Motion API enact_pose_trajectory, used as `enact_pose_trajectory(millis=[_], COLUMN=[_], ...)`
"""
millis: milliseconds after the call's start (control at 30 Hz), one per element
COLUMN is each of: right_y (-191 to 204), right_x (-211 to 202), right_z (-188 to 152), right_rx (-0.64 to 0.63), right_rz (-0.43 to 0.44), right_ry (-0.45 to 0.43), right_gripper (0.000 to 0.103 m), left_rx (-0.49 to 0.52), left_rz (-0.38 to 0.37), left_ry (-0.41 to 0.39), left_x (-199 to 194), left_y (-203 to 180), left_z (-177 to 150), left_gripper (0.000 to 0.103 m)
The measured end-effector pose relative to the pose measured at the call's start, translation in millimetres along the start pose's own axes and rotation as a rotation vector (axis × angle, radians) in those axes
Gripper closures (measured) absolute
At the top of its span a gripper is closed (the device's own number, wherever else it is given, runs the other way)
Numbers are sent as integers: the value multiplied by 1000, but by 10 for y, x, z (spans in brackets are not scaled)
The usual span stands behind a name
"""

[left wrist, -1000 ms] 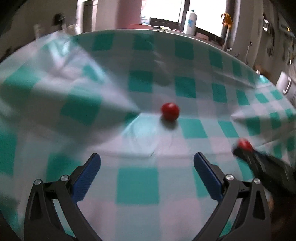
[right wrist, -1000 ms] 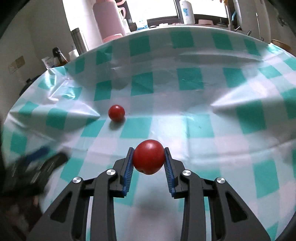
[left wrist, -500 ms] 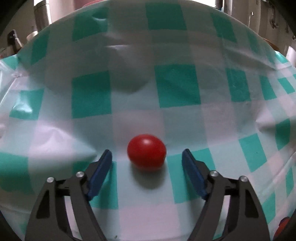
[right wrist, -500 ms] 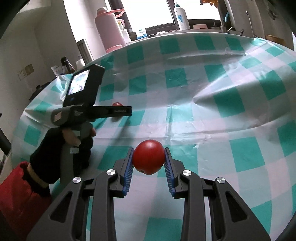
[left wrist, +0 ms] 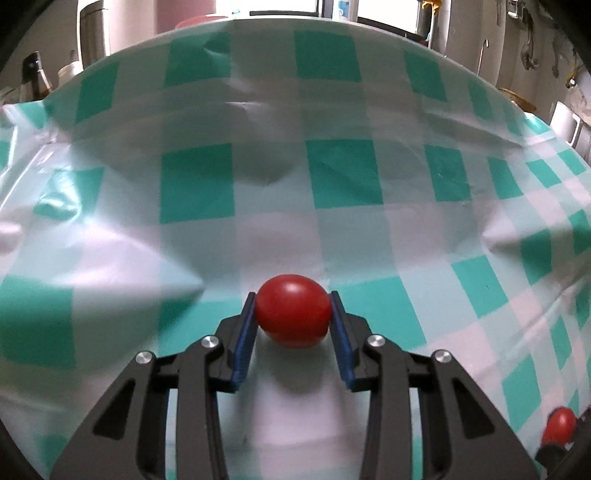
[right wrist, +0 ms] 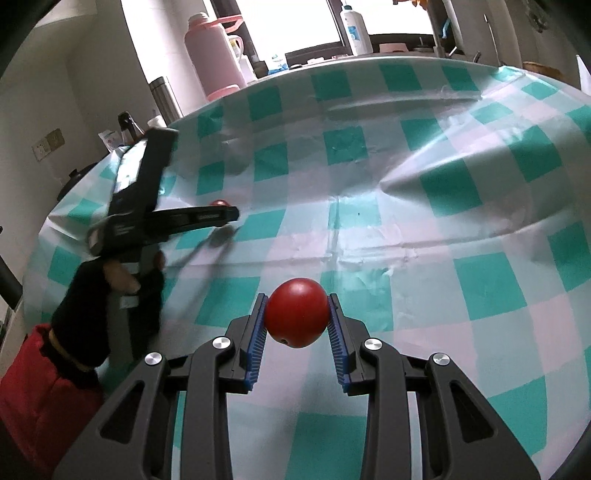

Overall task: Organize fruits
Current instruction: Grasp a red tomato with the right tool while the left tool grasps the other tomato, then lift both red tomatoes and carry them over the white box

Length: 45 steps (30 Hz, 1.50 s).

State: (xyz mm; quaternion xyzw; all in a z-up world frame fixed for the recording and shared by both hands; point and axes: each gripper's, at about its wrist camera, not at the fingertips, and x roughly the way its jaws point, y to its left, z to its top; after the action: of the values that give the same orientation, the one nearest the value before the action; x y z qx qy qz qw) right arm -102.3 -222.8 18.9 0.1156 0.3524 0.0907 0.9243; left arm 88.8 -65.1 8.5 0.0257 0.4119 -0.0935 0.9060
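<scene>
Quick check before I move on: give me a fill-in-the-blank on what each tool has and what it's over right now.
1. The left tool is shut on a red ____.
2. The right tool grips a second tomato, so the count of tomatoes held is ____.
3. The tablecloth is checked in white and ____.
4. The bottle behind the table in the right wrist view is ____ in colour.

Missing words: tomato; two; green; pink

A creased teal-and-white checked cloth (right wrist: 424, 229) covered the worktop. Beyond its far edge stood a pink flask (right wrist: 212, 55), a steel cylinder (right wrist: 164, 96), a dark bottle (left wrist: 35, 75) and a white bottle (right wrist: 356, 31) by the bright window.
</scene>
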Motion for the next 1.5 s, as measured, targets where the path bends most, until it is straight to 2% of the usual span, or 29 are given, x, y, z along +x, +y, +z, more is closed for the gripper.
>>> enact_pose_trajectory(millis=[267, 433, 600, 900, 1200, 1500], right_y=[220, 387, 560, 761, 576, -51], right_x=[-26, -93, -185, -427, -946, -1584], right_z=[-42, -51, -79, -182, -348, -627], right_rx=[-44, -76, -114, -186, -191, -98], right_rz=[-28, -32, -24, -13, -29, -112], right_ry=[20, 21, 20, 0, -53, -103], right_gripper=[71, 71, 71, 71, 71, 71], left_rx=[0, -25, -12, 4, 67, 218], left_rz=[48, 66, 94, 65, 37, -25], left_ry=[-97, -167, -207, -236, -264, -302], left_x=[-606, -1028, -1288, -1669, -1957, -2210], left_y=[-109, -26, -5, -74, -360, -1063], left_z=[-383, -565, -800, -1175, -1355, -1566], left_gripper=[65, 65, 65, 65, 65, 65])
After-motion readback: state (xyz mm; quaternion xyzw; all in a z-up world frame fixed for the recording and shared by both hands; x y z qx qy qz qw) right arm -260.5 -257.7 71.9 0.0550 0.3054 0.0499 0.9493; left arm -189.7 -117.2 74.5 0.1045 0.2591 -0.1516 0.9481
